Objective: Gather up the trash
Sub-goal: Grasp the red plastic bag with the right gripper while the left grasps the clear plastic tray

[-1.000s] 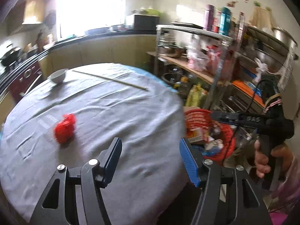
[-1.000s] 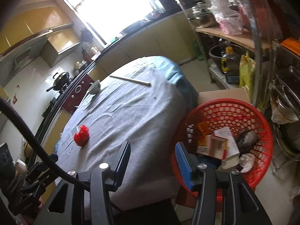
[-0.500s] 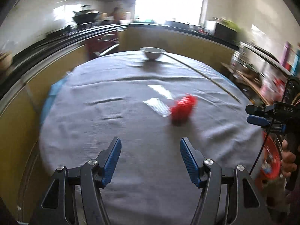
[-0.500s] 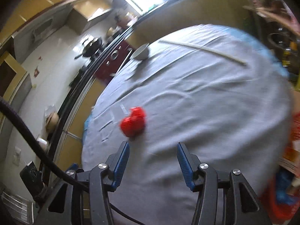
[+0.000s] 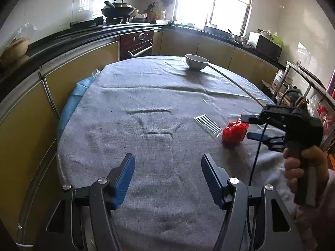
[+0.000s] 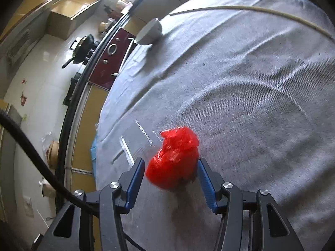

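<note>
Now the right gripper (image 6: 170, 174) straddles the red bag (image 6: 174, 159), its jaws wide on either side and not yet pressing it, likely so a squeeze can pinch the crumpled plastic. That bag lies on the grey cloth (image 6: 251, 94), just beside a clear ribbed strip (image 5: 207, 123) and well apart from the bowl (image 5: 196, 61). Left gripper (image 5: 167, 172) hangs nearer the table edge, jaws wide and empty, probably kept clear of the grab.

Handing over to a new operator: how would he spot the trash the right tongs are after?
On the round table's grey cloth, look right of centre, beside a clear ridged plastic strip. The crumpled red plastic bag lies between the open right tongs, the only red thing there.
</note>
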A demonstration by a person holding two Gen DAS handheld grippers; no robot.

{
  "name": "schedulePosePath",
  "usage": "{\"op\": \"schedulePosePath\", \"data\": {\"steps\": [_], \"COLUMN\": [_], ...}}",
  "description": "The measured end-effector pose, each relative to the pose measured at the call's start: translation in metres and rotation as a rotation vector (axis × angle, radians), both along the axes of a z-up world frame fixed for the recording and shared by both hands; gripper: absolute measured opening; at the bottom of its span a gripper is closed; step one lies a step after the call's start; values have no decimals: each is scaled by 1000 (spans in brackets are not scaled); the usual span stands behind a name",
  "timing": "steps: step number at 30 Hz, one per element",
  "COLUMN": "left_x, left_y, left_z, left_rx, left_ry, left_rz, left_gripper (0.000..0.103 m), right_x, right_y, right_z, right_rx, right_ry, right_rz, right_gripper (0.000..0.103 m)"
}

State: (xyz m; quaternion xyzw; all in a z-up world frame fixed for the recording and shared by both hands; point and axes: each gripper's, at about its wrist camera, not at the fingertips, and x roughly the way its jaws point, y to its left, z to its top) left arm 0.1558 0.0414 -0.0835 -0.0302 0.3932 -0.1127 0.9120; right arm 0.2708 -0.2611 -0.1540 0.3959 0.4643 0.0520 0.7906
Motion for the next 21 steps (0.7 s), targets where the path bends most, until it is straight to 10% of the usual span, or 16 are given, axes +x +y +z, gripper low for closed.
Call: {"op": "schedulePosePath", "data": {"steps": [21], "left_x": [144], "left_y": [-82], "left_z": [-6], "left_rx": [-247], "left_ry": [233], "left_rz": [81], "left_gripper": [73], "right_x": [-30], "right_y": [-11], "right_z": [12], "right_rx": [-192], "right_ry": [-93], "right_rz": [38], "right_gripper": [48]}}
